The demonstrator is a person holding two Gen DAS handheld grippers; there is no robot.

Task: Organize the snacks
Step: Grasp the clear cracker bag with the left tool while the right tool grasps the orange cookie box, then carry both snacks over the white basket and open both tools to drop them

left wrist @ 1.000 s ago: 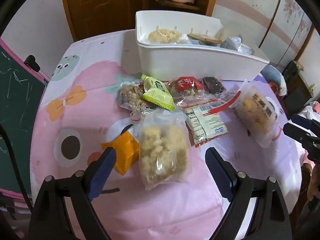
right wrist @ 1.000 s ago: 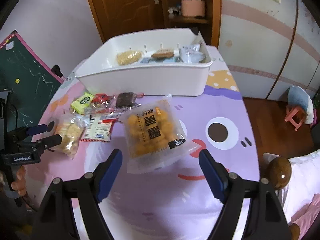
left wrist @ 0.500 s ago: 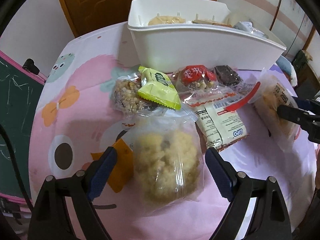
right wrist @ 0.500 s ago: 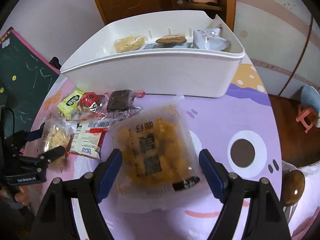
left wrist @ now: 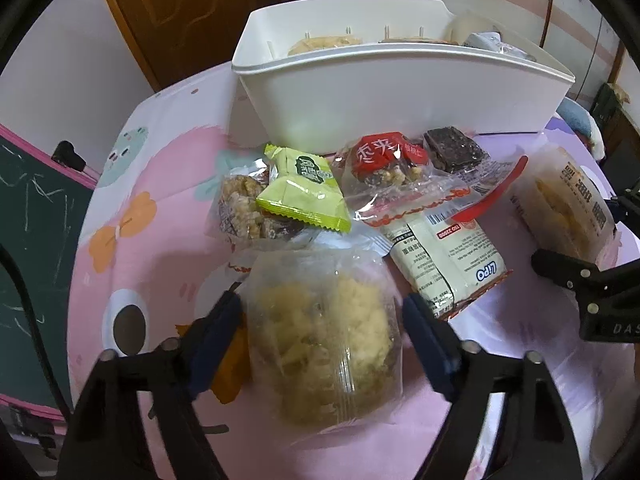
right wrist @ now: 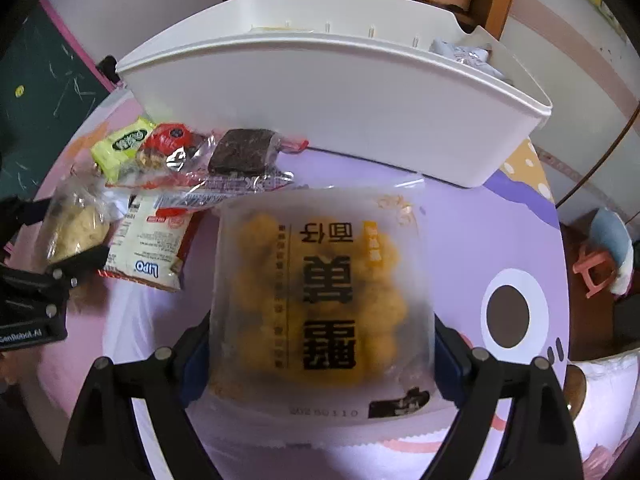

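I saw a home room, likely for children: a cartoon tablecloth (left wrist: 132, 208), a chalkboard (left wrist: 32, 216) at left, a wooden door (left wrist: 180, 8) at top.

Since a second ago both grippers have dropped toward the surface (left wrist: 160, 248), each now straddling its own packet. The left gripper (left wrist: 322, 320) has come down over the clear bag of pale crumbly snack (left wrist: 320, 340) and its jaws have just been closing, so the blue fingers (left wrist: 218, 320) now sit just beside the bag's two sides where earlier they stood well apart from it. The right gripper (right wrist: 320, 344) has come down over the frosted bag of yellow snacks (right wrist: 320, 300), its jaws having just been opening, and the bag's near edges now cover the inner faces of its fingers (right wrist: 448, 360).
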